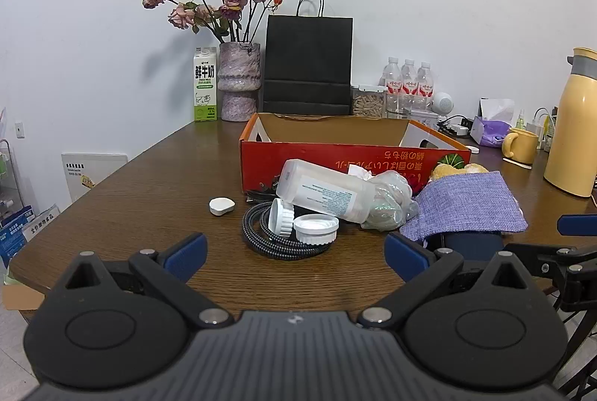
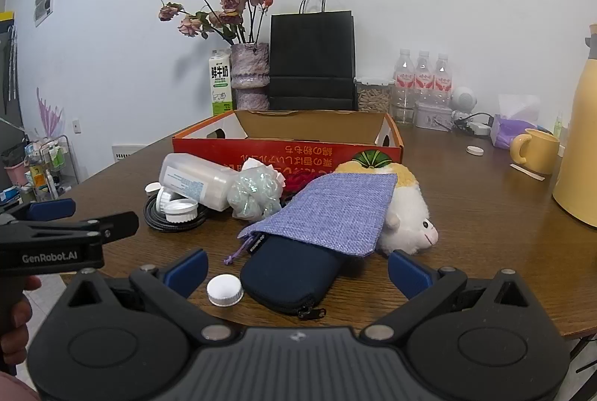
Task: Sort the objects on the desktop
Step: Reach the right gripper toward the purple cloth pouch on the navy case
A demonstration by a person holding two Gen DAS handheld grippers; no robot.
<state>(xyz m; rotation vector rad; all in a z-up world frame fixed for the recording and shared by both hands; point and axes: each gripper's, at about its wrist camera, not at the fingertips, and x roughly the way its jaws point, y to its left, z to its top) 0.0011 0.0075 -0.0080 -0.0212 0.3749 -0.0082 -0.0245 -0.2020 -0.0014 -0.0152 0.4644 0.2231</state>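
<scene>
Right wrist: left hand-held gripper [image 2: 52,210], seemingly level, jaws spread.

a toppled white bottle [image 2: 194,182], loose caps [image 2: 181,209], a purple pouch [image 2: 335,210] and a plush toy [image 2: 408,214] are heaped before the empty red box [image 2: 287,154] mid-table.

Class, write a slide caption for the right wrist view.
Open right gripper faces a navy pouch, purple bag and plush toy.
</scene>
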